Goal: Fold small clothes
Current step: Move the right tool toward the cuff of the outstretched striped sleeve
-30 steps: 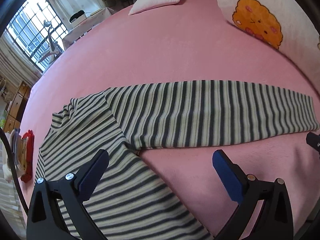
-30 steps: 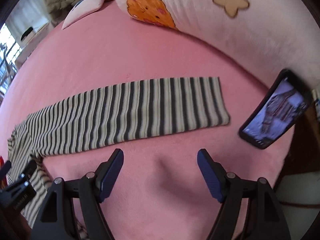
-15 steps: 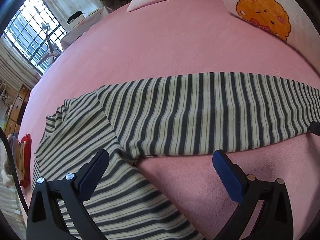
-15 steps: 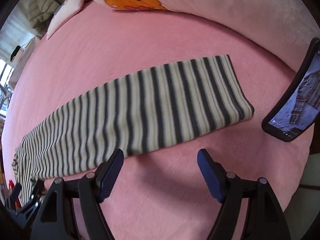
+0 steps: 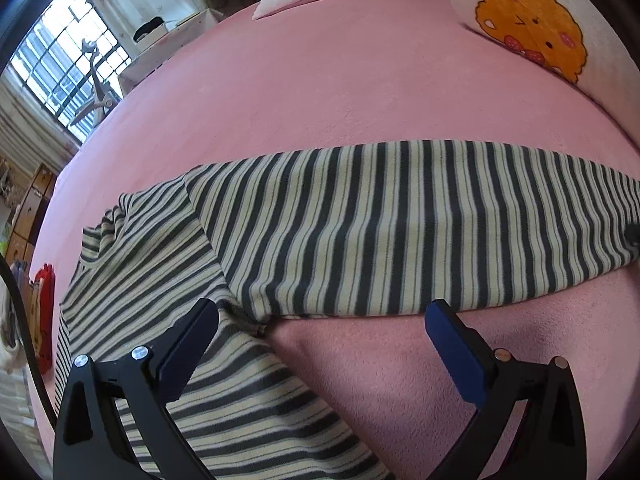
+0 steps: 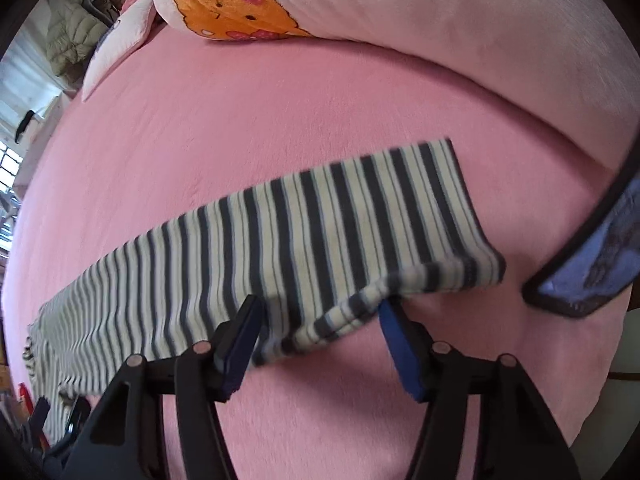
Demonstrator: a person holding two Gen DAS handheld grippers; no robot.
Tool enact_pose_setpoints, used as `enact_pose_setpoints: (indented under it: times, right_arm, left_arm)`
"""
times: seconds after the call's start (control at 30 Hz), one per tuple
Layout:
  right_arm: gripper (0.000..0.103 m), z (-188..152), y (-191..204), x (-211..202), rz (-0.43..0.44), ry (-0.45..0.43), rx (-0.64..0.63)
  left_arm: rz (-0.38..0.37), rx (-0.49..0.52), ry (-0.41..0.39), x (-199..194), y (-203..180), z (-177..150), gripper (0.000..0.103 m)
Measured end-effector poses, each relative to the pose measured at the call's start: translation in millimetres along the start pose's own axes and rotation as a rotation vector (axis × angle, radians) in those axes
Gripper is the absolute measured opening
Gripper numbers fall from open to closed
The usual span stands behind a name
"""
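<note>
Your right gripper is closing, the soft grey-and-cream striped sleeve bunched between its jaws; your left gripper stays spread.

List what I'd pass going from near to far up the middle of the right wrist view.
Right gripper, its jaws closing around the cloth's edge → striped garment → bare pink bedsheet → big pillow with the orange cartoon face.
</note>
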State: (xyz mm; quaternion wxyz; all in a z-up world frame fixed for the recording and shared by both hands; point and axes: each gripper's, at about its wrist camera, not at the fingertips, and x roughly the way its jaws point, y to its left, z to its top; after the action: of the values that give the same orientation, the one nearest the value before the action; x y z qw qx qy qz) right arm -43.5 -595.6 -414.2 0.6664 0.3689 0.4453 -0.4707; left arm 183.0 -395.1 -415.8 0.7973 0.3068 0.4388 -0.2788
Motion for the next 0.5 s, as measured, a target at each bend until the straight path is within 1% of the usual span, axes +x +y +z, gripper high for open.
enact_pose_setpoints:
  times: [0.1, 0.2, 0.3, 0.4, 0.43, 0.47, 0.5]
  right_arm:
    - [0.061, -13, -14, -5, 0.042, 0.030, 0.024]
    - [0.061, -24, -13, -6, 0.045, 0.041, 0.006]
    - [0.061, -25, -11, -4, 0.035, 0.031, -0.015]
    - [0.061, -13, -7, 7, 0.020, 0.012, -0.004]
    - [0.059, -8, -5, 9, 0.013, -0.006, -0.002]
    - [0.052, -5, -3, 10, 0.006, -0.014, -0.003]
    - [0.046, -2, -1, 12, 0.003, -0.023, -0.004]
  left_arm:
    - [-0.007, -0.016, -0.001, -1, 2, -2, 0.103]
    - [-0.016, -0.020, -0.004, -1, 1, -4, 0.103]
    - [-0.018, -0.011, -0.004, 2, -3, -4, 0.103]
    - [-0.015, -0.002, -0.007, 2, -6, -4, 0.103]
    - [-0.014, -0.002, -0.009, 2, -7, -4, 0.103]
    - [-0.011, -0.004, -0.011, 1, -6, -3, 0.103]
    - [-0.009, -0.006, -0.013, 1, -6, -3, 0.103]
